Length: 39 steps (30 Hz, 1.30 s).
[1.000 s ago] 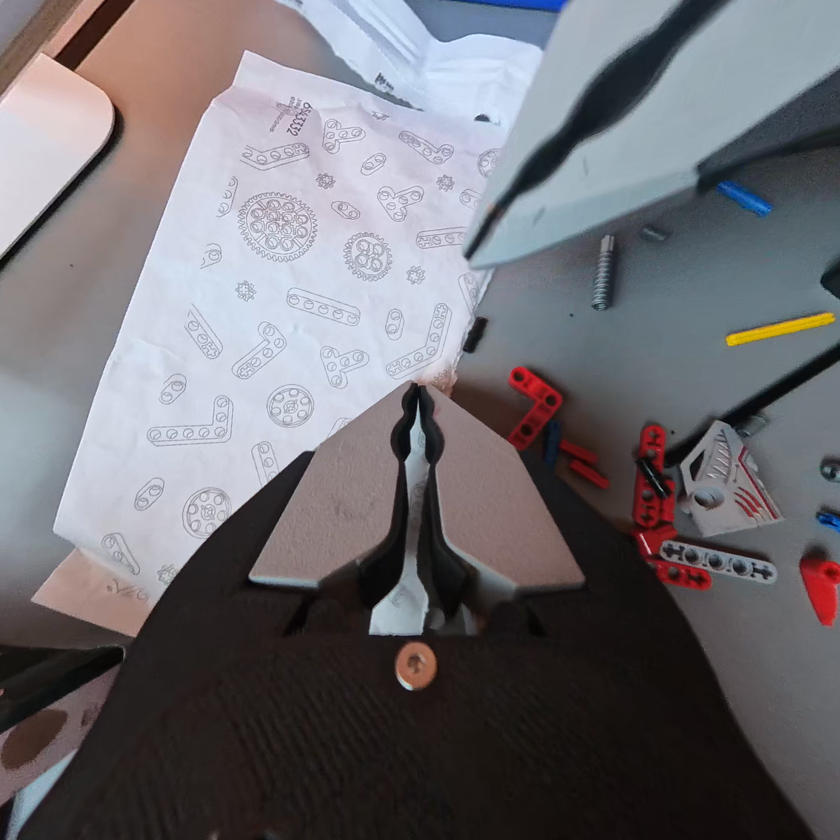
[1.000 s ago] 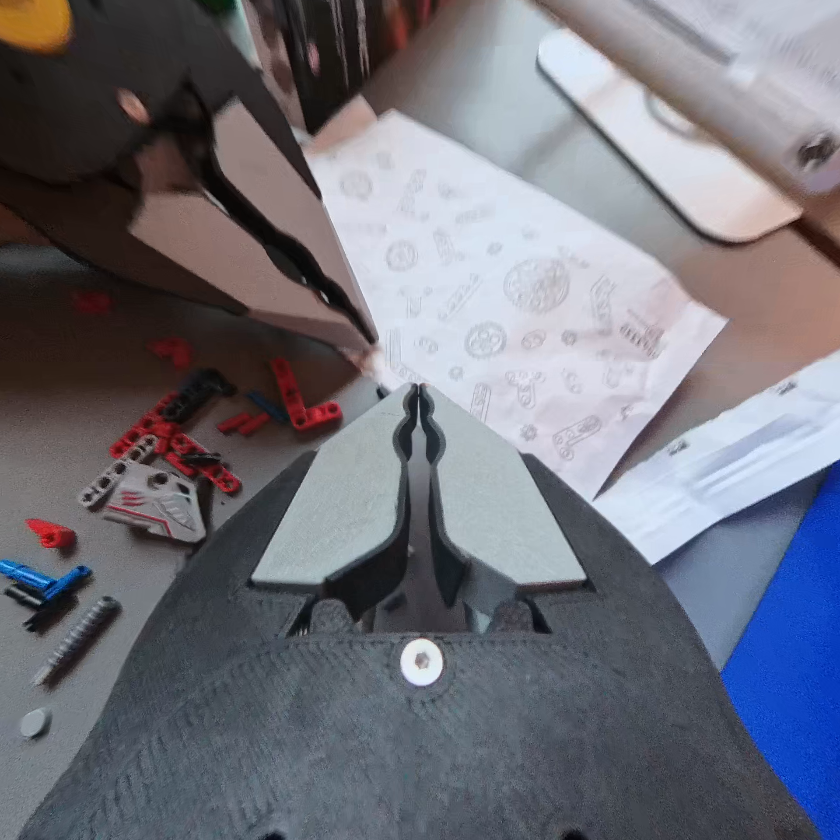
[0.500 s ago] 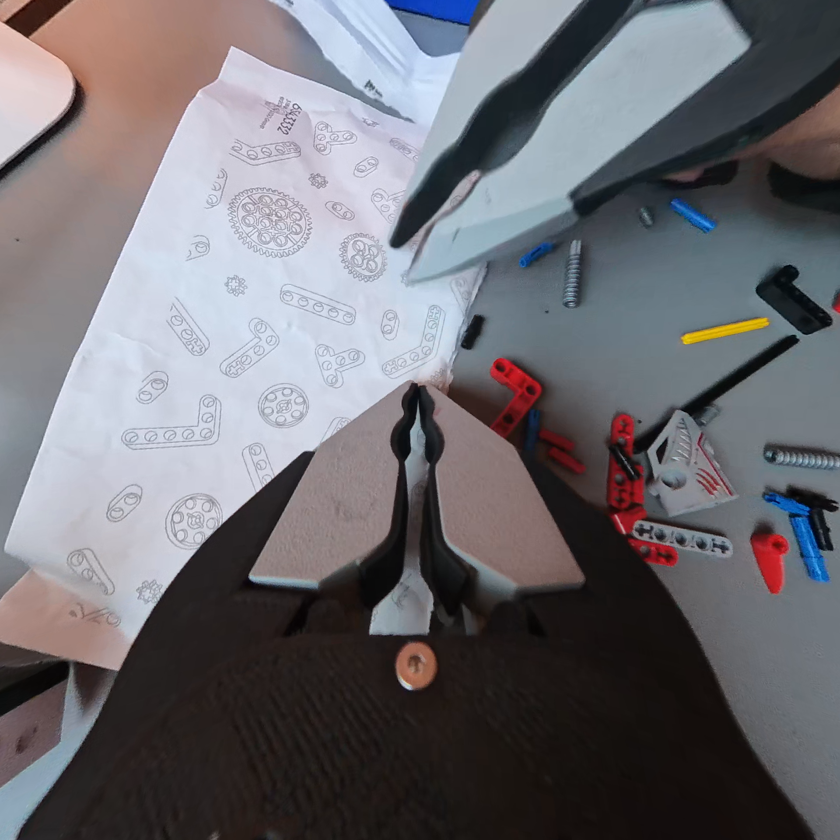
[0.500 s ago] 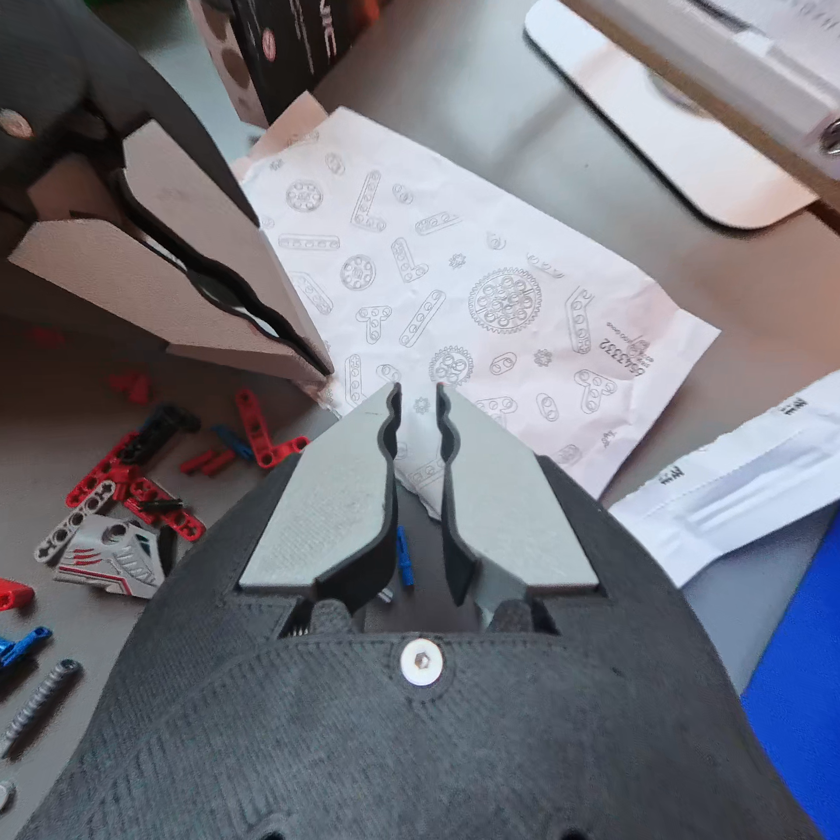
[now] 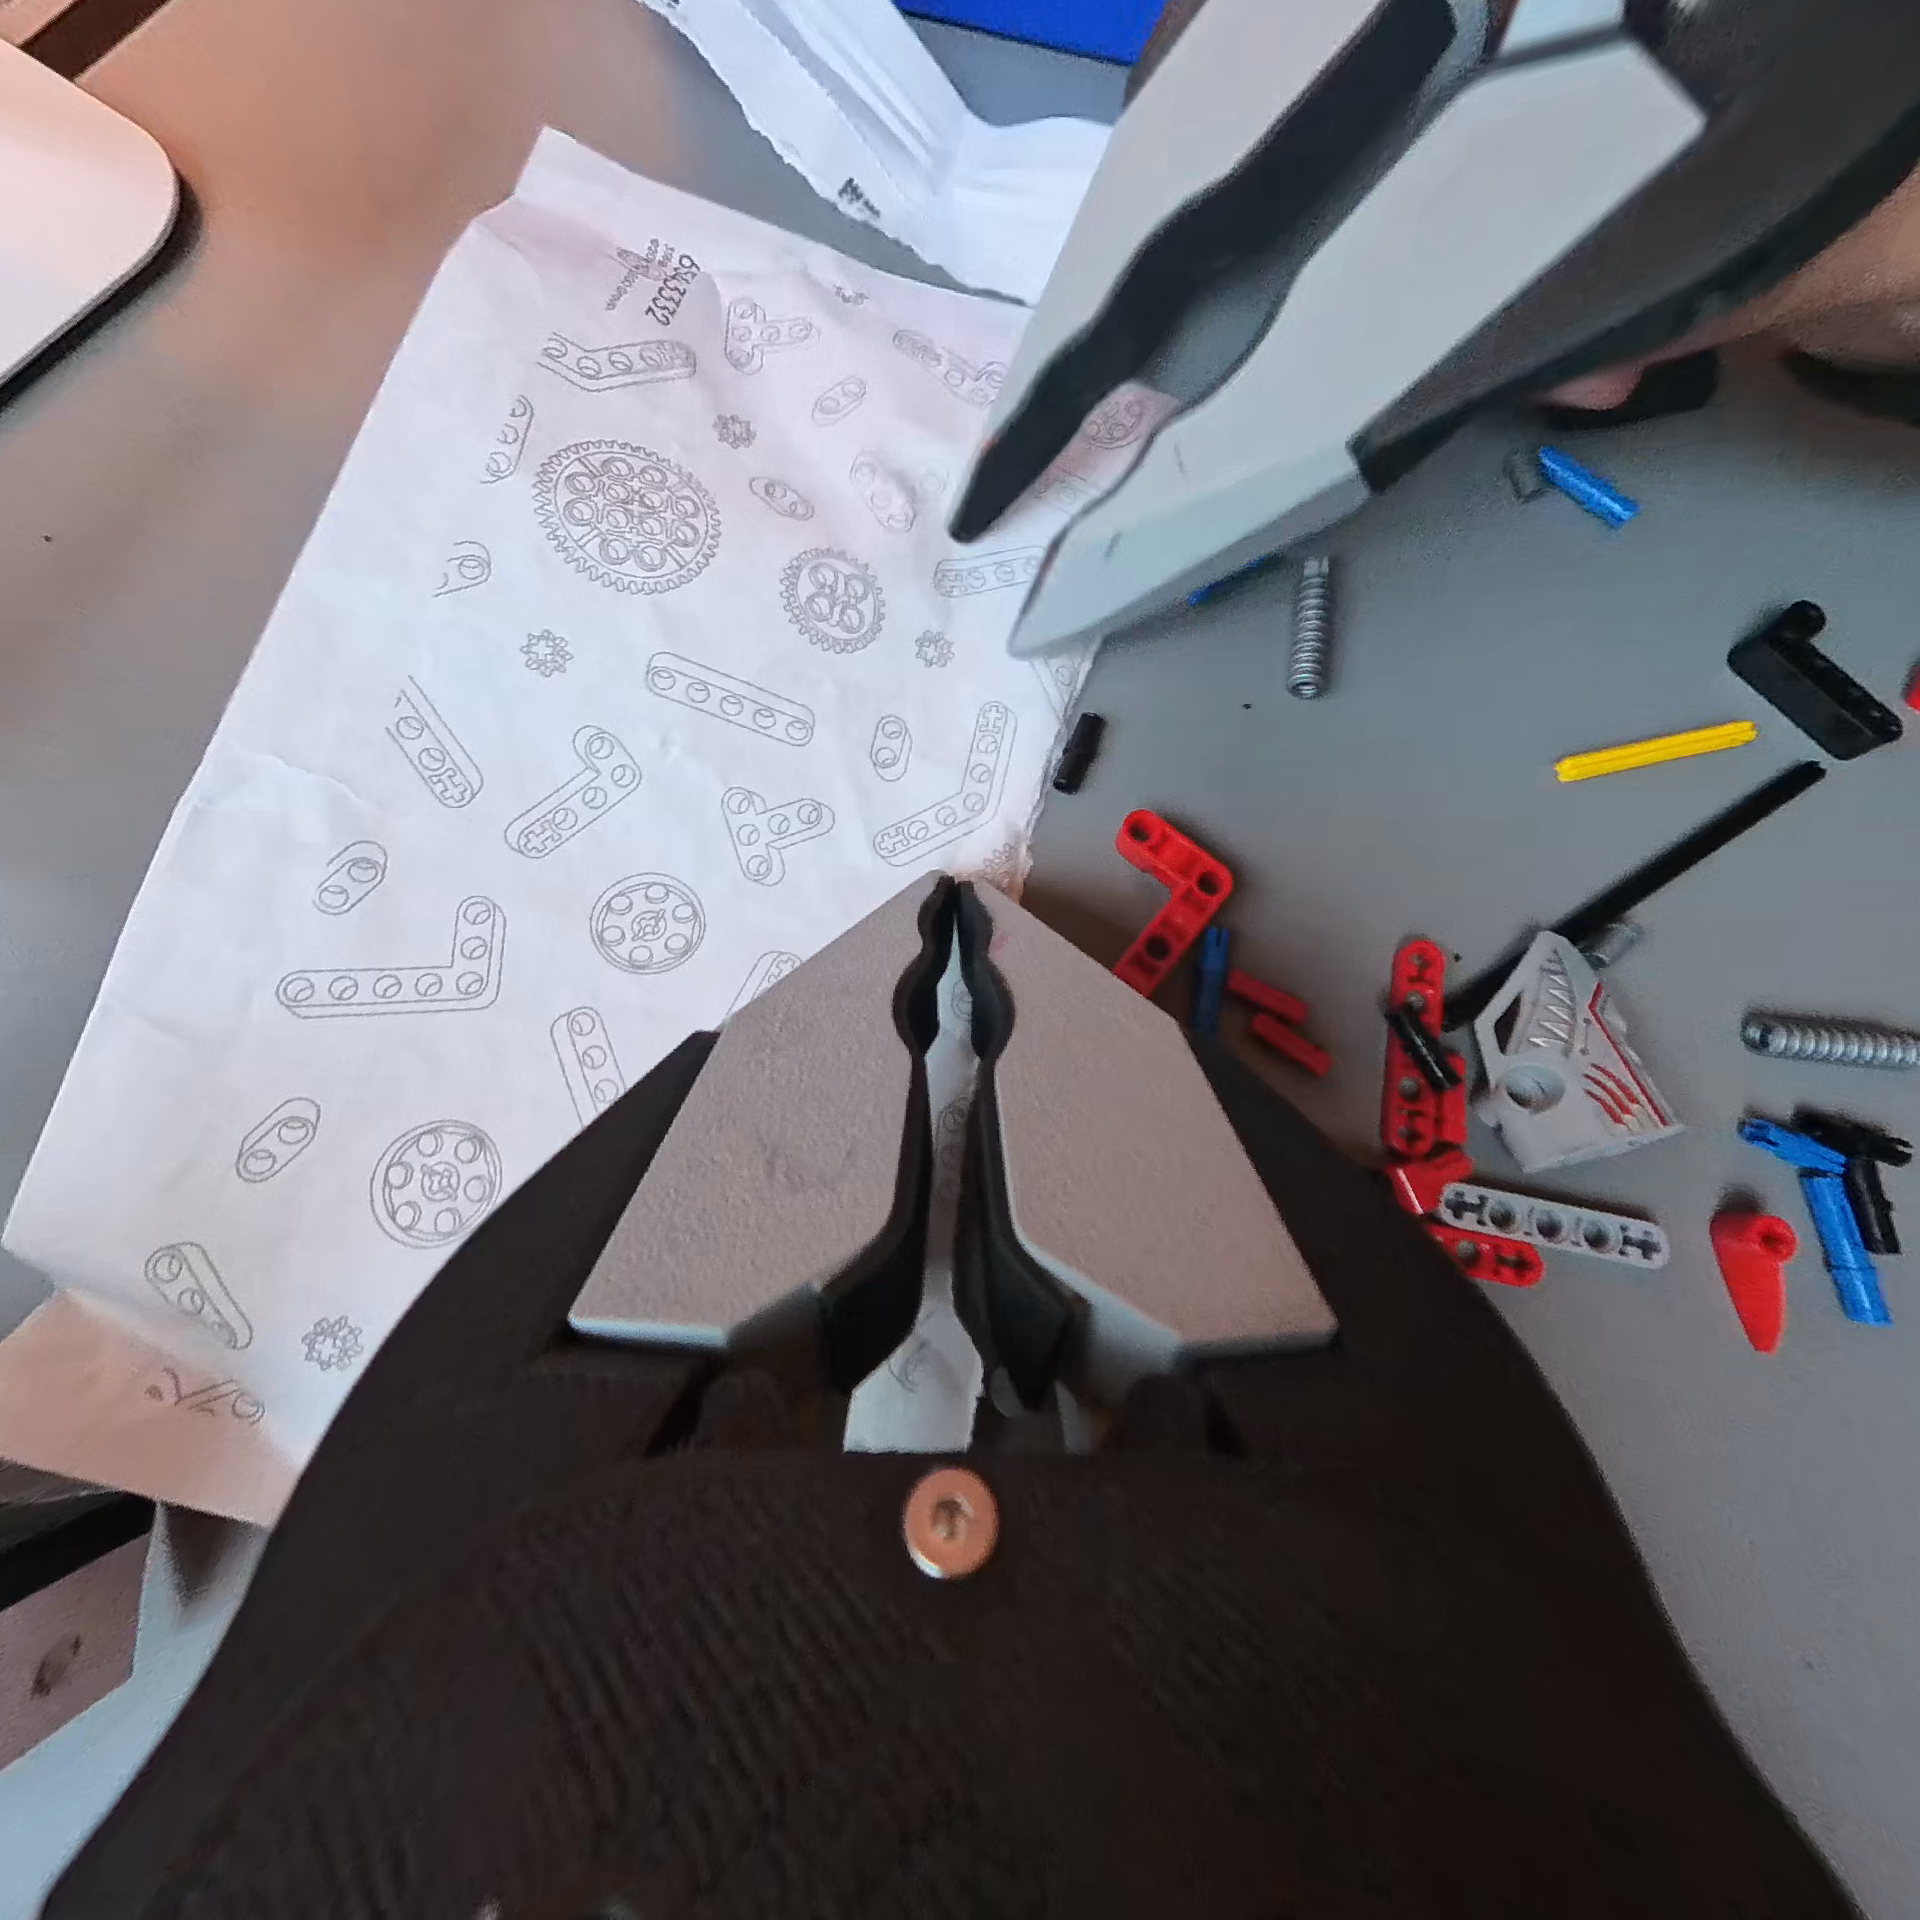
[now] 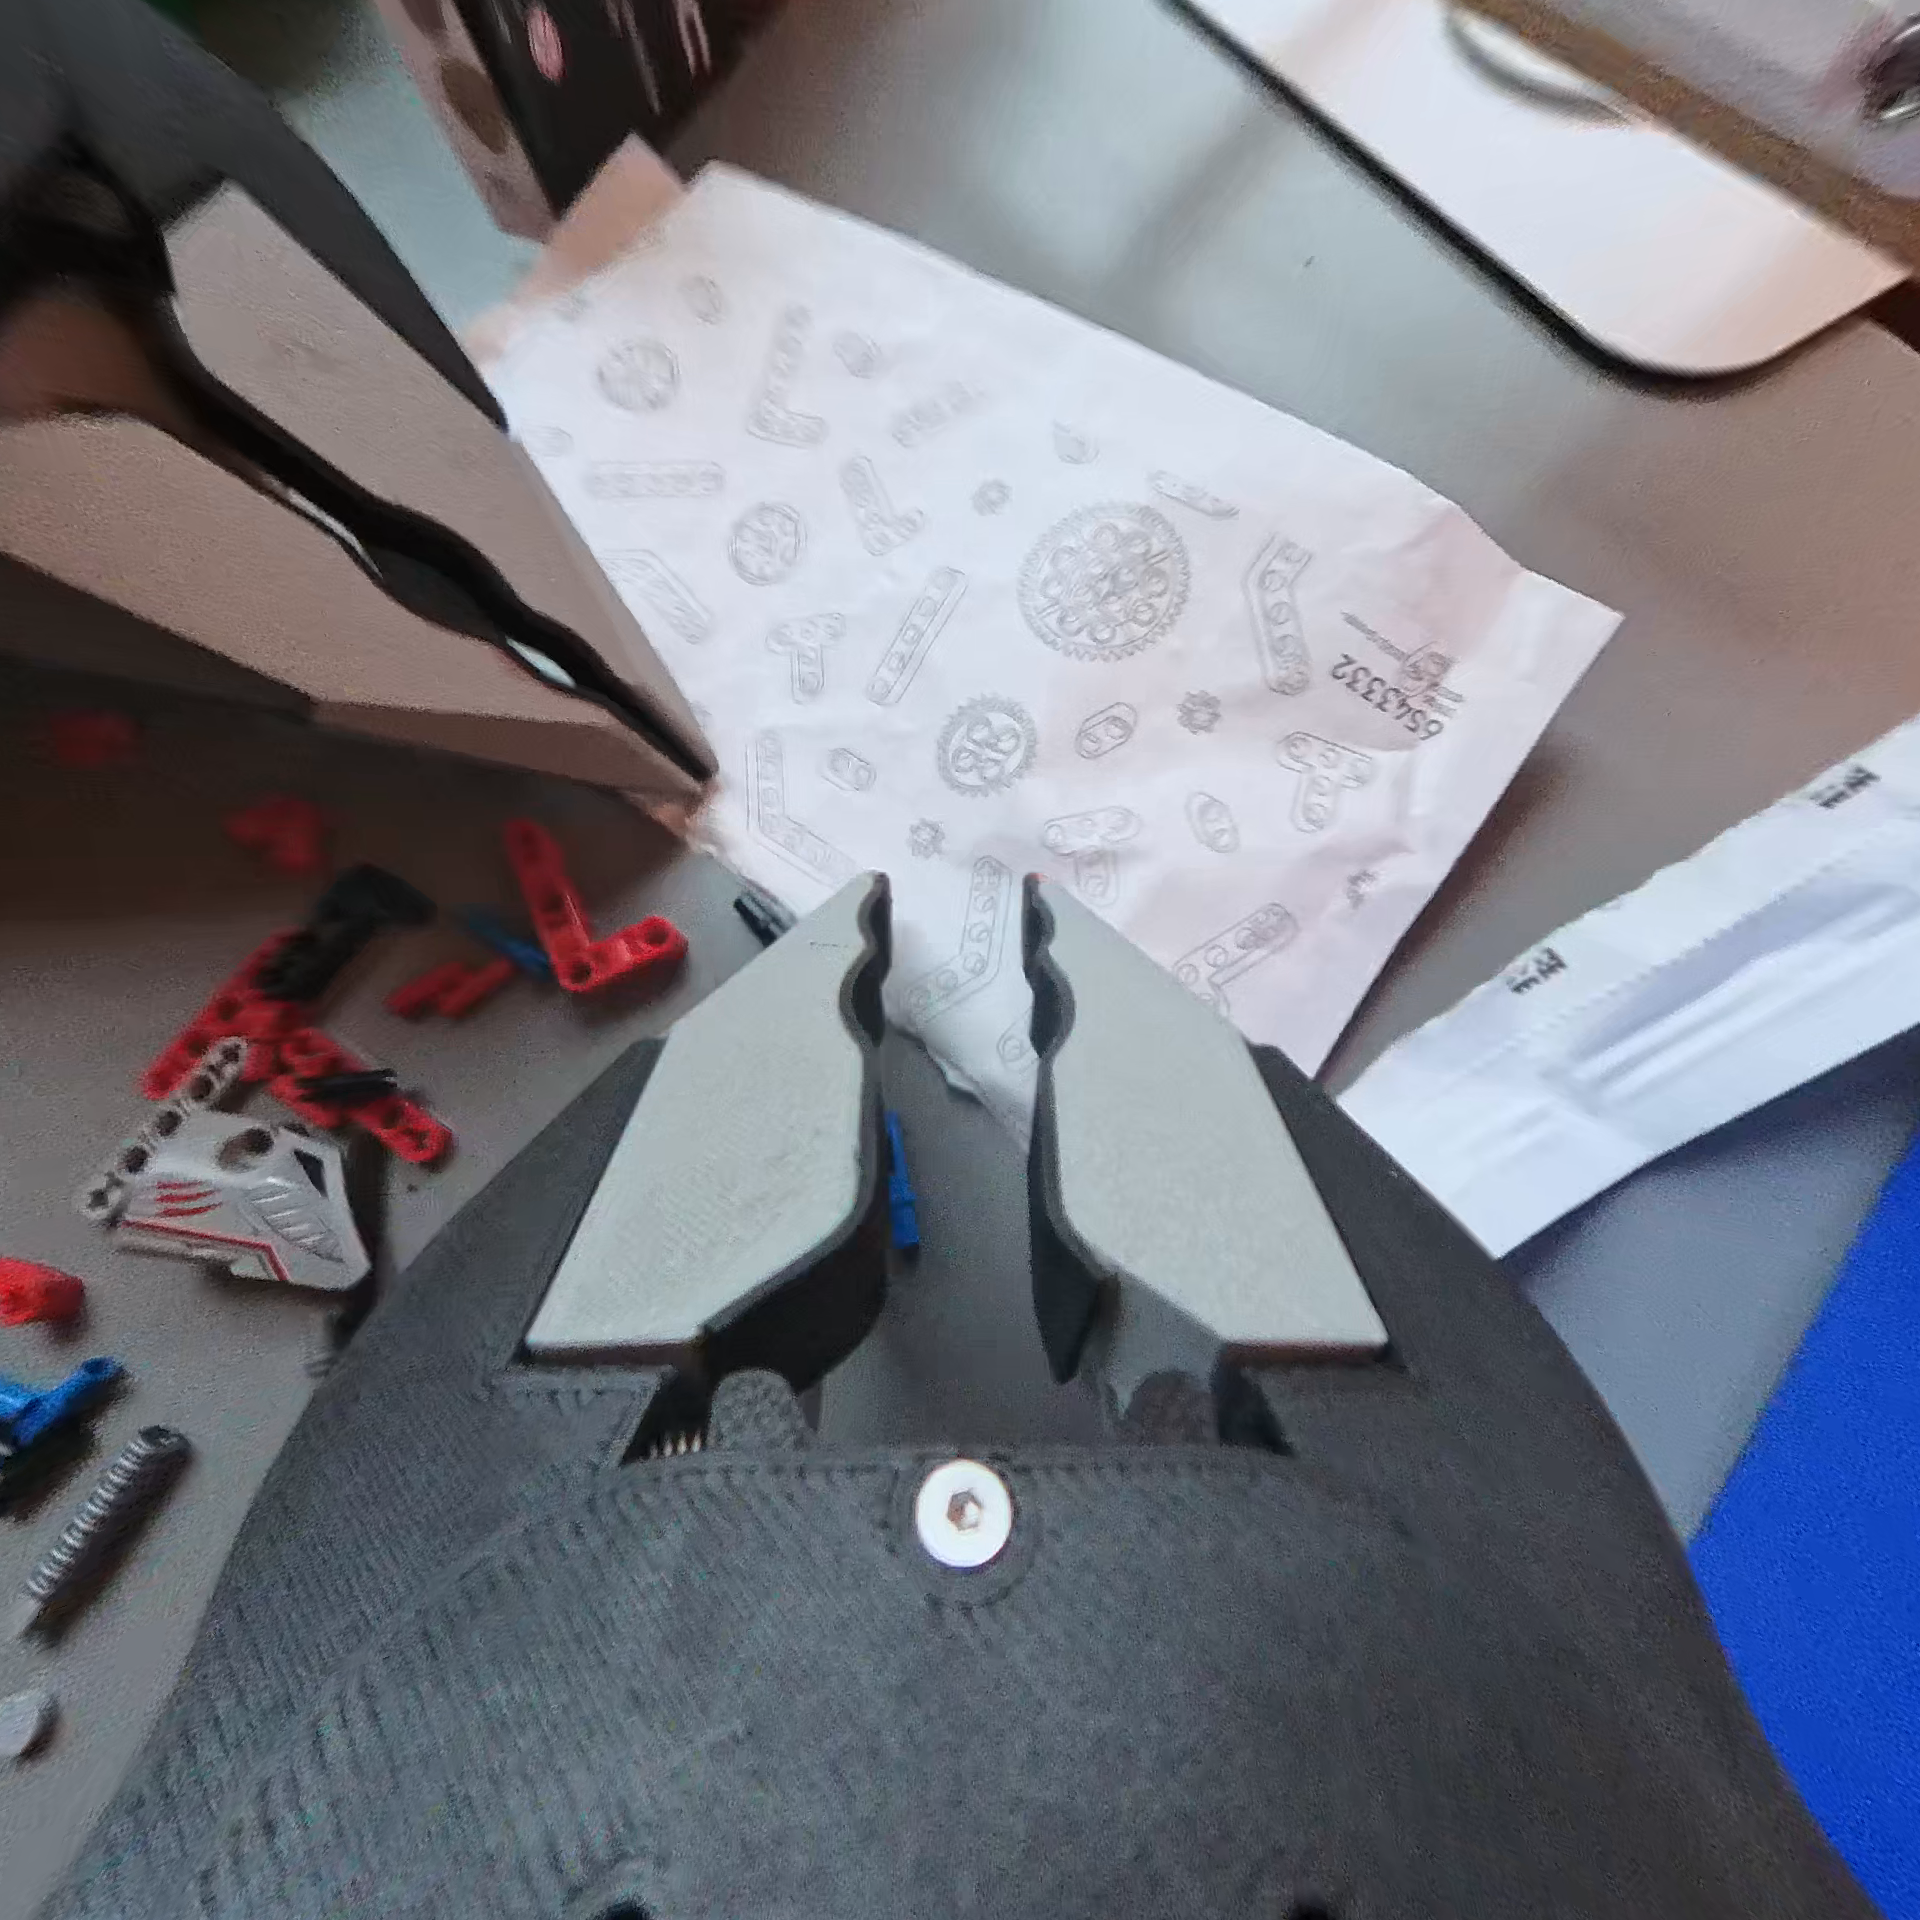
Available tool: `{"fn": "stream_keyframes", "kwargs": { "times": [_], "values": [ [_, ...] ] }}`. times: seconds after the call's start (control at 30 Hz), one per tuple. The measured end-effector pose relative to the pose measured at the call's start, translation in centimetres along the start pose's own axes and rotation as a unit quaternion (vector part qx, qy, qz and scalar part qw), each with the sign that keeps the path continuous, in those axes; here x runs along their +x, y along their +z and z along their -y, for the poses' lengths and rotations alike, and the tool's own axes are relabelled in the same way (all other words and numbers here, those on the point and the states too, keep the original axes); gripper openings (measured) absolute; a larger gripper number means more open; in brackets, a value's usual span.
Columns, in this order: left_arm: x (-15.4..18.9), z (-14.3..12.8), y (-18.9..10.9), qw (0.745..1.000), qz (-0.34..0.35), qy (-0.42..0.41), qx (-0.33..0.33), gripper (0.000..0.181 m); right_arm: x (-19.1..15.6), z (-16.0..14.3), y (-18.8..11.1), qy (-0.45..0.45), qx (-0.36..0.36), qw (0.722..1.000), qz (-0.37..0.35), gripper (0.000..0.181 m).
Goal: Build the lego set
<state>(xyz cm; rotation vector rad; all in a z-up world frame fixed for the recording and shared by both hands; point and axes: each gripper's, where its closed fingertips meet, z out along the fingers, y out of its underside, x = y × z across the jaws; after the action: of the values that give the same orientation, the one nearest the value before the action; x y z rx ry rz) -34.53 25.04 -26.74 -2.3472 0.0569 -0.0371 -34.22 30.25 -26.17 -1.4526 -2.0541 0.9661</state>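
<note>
Lying flat on the grey table (image 5: 1558,312), the paper bag (image 5: 582,727) is the biggest thing here and the landmark: thin, limp and creased, it will slide and buckle unless taken by an edge. It looks flat, so probably empty, though its inside is hidden. The left gripper (image 5: 957,894) has its claw pressed together on the bag's near corner, paper showing between the fingers. The right gripper (image 6: 956,894) hangs spread over the bag's torn edge, holding nothing. Right of the bag in the left view lie the loose pieces: a grey shell (image 5: 1569,1070), a red L-beam (image 5: 1174,894), a yellow axle (image 5: 1652,750), springs (image 5: 1307,642) and a blue pin (image 5: 1584,486). These are light, stiff and slippery plastic; I judge each is best pinched across its flat sides, with the pins prone to rolling.
</note>
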Motion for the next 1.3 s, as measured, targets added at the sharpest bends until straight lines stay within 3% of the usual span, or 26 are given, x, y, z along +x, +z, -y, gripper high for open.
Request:
{"fn": "stream_keyframes", "kwargs": {
  "times": [0.13,0.37,0.47,0.53,0.6,0.7,0.8,0.93,1.13,1.3],
  "values": [
    [0.0,0.0,0.0,1.000,-0.012,-0.012,0.005,0.000,-0.9,0.4,-0.3,-0.034,0.010,0.999,0.004,0.026],
    [0.0,0.0,-0.1,1.000,-0.012,-0.015,0.006,0.000,-6.0,1.1,-2.7,-0.090,0.052,0.985,0.138,0.029],
    [0.1,0.0,-0.1,0.999,-0.022,-0.024,0.007,0.000,-10.4,0.5,-4.5,-0.119,0.061,0.953,0.271,0.021],
    [0.1,-0.1,-0.2,0.999,-0.030,-0.030,0.007,0.000,-14.0,-1.3,-6.3,-0.160,0.043,0.912,0.375,0.010],
    [0.1,-0.2,-0.2,0.999,-0.032,-0.033,0.007,0.000,-15.9,-3.4,-6.8,-0.199,0.004,0.888,0.414,0.000],
    [0.2,-0.2,-0.3,0.999,-0.033,-0.036,0.006,0.000,-15.7,-5.3,-4.9,-0.238,-0.053,0.894,0.377,0.000],
    [0.6,-0.3,-0.4,0.998,-0.044,-0.041,0.005,0.000,-13.6,-4.2,-3.4,-0.213,-0.050,0.919,0.329,0.000],
    [0.6,-0.3,-0.4,0.996,-0.060,-0.059,0.006,0.000,-7.5,-1.3,-0.3,-0.171,-0.018,0.971,0.164,0.000],
    [0.5,-0.2,-0.4,0.996,-0.060,-0.071,0.001,0.000,-10.2,-2.3,-2.3,-0.194,-0.006,0.949,0.248,0.000],
    [0.3,4.2,-3.0,0.998,-0.041,-0.042,0.034,0.000,-10.7,-2.4,-2.1,-0.214,-0.016,0.943,0.254,0.000]
  ]
}}
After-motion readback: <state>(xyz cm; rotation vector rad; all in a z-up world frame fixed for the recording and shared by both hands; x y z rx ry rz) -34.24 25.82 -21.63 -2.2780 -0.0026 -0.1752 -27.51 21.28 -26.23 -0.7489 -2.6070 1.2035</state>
